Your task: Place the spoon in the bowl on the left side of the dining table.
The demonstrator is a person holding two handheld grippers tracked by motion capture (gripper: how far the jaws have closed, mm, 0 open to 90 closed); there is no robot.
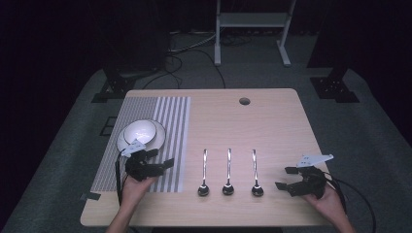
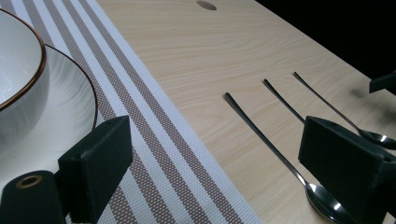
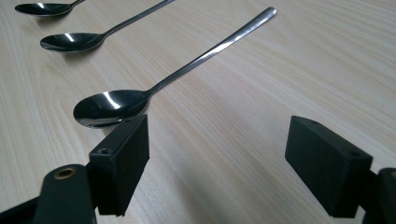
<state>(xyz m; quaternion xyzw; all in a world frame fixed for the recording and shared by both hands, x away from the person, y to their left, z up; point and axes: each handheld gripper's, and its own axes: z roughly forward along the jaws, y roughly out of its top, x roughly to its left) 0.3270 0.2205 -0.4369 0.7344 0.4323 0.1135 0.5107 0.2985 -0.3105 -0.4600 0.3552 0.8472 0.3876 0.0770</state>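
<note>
Three steel spoons lie side by side on the wooden table point(image 1: 272, 121), bowls toward me: left spoon point(image 1: 204, 173), middle spoon point(image 1: 228, 172), right spoon point(image 1: 255, 173). A white bowl point(image 1: 139, 131) with a brown rim sits on a white plate point(image 1: 158, 141) on the striped placemat point(image 1: 170, 116). My left gripper point(image 1: 162, 159) is open over the placemat's near part, just in front of the plate, with nothing between its jaws. My right gripper point(image 1: 284, 178) is open, right of the right spoon point(image 3: 112, 106), and holds nothing. In the left gripper view the bowl point(image 2: 18, 79) is at the left.
A round cable hole point(image 1: 244, 101) is in the table's far middle. The table's far half and the strip between placemat and spoons are bare wood. A white metal stand point(image 1: 252, 29) and dark tripod feet stand on the grey floor beyond the table.
</note>
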